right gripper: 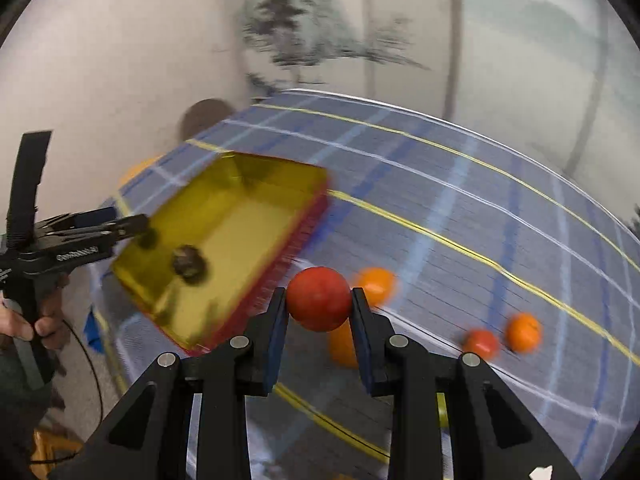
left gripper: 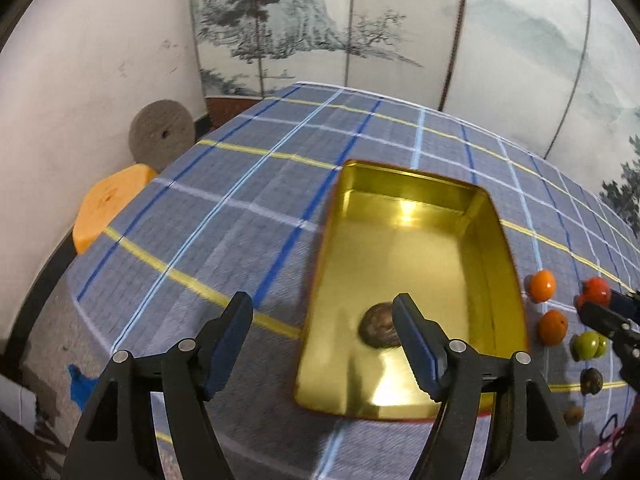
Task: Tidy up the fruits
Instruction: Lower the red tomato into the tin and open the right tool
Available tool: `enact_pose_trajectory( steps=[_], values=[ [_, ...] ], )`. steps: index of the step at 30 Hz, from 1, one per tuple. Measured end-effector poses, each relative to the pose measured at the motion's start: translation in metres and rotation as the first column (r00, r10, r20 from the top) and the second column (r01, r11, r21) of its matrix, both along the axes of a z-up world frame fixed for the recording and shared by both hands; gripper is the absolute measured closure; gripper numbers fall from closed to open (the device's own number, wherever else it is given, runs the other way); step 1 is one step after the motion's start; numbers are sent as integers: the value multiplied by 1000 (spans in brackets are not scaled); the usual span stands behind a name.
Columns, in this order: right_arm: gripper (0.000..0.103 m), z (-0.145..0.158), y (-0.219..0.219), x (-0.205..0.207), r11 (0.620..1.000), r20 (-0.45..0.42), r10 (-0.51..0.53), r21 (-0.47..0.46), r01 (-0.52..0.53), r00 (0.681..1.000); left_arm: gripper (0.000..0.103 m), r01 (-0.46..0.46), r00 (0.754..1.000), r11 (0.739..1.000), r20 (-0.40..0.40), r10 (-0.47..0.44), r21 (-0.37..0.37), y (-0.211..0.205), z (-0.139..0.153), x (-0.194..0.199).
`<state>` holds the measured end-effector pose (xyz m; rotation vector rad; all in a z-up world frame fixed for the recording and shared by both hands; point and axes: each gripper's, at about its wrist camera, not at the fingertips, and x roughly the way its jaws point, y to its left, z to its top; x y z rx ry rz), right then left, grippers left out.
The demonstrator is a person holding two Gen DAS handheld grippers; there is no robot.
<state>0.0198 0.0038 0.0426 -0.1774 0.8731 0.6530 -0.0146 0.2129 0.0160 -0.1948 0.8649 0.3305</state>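
home-like room: plaid tablecloth on table, ink-landscape folding screen behind, plaster wall.

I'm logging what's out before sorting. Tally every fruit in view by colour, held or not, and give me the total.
Orange fruit: 3
Red fruit: 2
Green fruit: 1
Brown fruit: 3
Total: 9

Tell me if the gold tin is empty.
Not empty: one dark brown fruit lies inside the gold tin, near its front end.
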Motion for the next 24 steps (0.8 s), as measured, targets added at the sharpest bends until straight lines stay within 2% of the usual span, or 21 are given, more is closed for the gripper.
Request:
enact_pose_trajectory(
  steps=[3,10,24],
  values=[
    [76,-5,34,-4,997,-10,78,-1,-78,997,30,-25,1000,1000,-5,25,-9,10,-3,-11],
    [76,-32,91,-1,985,-57,162,-47,-165,985,30,-72,997,997,-20,72,-35,29,-12,-25],
    [75,-58,128,4,968,-81,196,-141,-205,977,30,-119,992,991,-46,116,-62,46,-26,-37]
  ],
)
